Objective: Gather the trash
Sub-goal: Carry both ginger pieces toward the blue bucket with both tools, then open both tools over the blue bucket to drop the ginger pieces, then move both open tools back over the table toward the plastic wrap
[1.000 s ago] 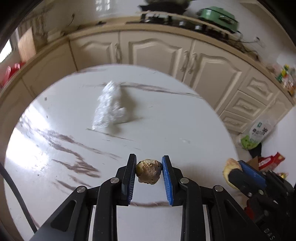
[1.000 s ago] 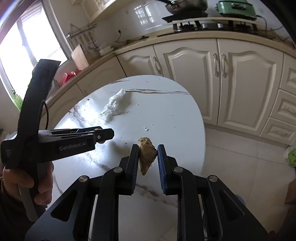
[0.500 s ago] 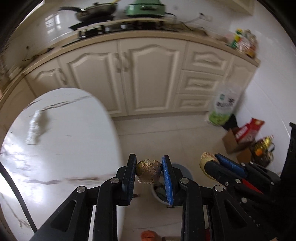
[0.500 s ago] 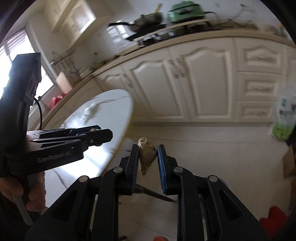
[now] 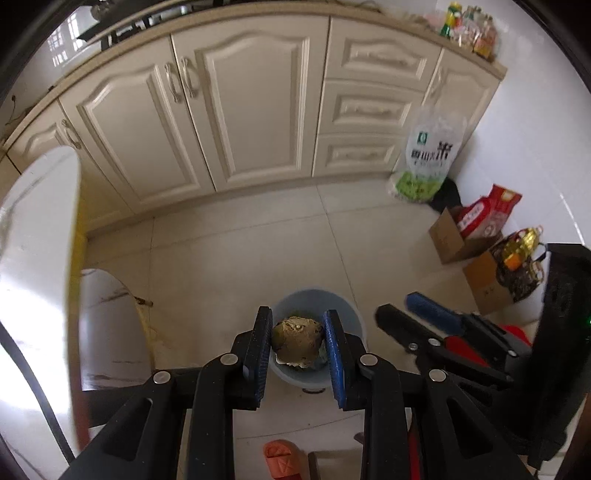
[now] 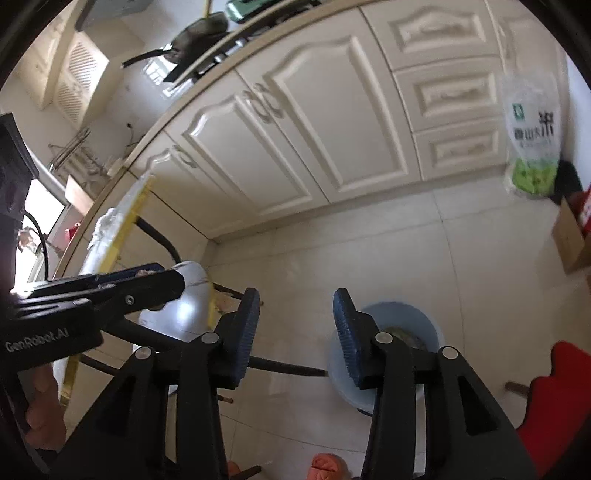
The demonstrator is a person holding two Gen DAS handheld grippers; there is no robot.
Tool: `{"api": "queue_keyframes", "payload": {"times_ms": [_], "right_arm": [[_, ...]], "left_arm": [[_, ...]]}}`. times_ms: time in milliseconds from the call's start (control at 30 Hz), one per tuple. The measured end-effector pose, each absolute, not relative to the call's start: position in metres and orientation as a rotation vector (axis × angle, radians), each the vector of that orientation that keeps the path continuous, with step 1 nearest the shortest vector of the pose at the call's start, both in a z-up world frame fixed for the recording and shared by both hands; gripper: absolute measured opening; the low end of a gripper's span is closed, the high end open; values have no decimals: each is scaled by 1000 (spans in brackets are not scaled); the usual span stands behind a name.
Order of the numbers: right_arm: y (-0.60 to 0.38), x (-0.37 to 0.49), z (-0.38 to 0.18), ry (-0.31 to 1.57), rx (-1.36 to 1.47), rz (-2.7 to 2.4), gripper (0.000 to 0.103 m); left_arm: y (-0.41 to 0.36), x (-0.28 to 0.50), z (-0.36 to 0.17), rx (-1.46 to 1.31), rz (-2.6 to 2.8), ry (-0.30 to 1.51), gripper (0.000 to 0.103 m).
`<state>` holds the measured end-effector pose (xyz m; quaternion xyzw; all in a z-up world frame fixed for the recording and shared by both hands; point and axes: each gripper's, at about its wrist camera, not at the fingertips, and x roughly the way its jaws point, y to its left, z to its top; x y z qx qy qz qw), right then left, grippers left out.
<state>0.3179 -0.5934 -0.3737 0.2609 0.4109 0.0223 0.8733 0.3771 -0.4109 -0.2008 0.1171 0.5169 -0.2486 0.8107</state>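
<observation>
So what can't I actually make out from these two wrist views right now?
- Bin contents: left wrist view, blocked by the brown lump in the left claw; right wrist view, the right claw arm covers most of the opening.
- Whether the right claw's piece landed in the bin: the claw is opening with nothing between its pads, and no piece shows.
- Countertop jars: too small, blurred.

Both grippers, the left gripper [image 5: 297, 341] and the right gripper [image 6: 295, 332], are black plastic with ribbed blue pads [image 6: 347, 334] on the jaws and silver screws [image 6: 383, 336] behind them. White "GenRobot.AI" lettering [image 6: 37, 341] marks the left one's side; a black cable [image 5: 33, 373] trails behind it.
</observation>
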Motion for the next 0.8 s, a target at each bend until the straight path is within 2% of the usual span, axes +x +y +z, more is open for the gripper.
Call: {"api": "queue_keyframes", "payload": {"times_ms": [67,333,400,467,500,700,800], "right_arm": [[-600,312,-379,866,539,11,47],[-626,289,-384,860,543,-78,49],[-627,286,-382,853,549,-79,49],[-627,283,-379,848,548,-81,50],[-626,281,-377,842,549,-79,50],[-608,272,-351,806,531,-60,51],[-596,263,-329,775,505,-58,57]], "left_arm": [[-425,385,-214,257,-537,1125,24],[-471,409,-252,287,-572,1177,26],[-473,413,-255,295,-574,1185,34],[-472,412,-251,295,-566,1167,62],[-469,410,-247,295,-560,1149,65],[-449,386,-216,285,-564,1066,66],[-435,368,-193,284,-557,1012,66]]}}
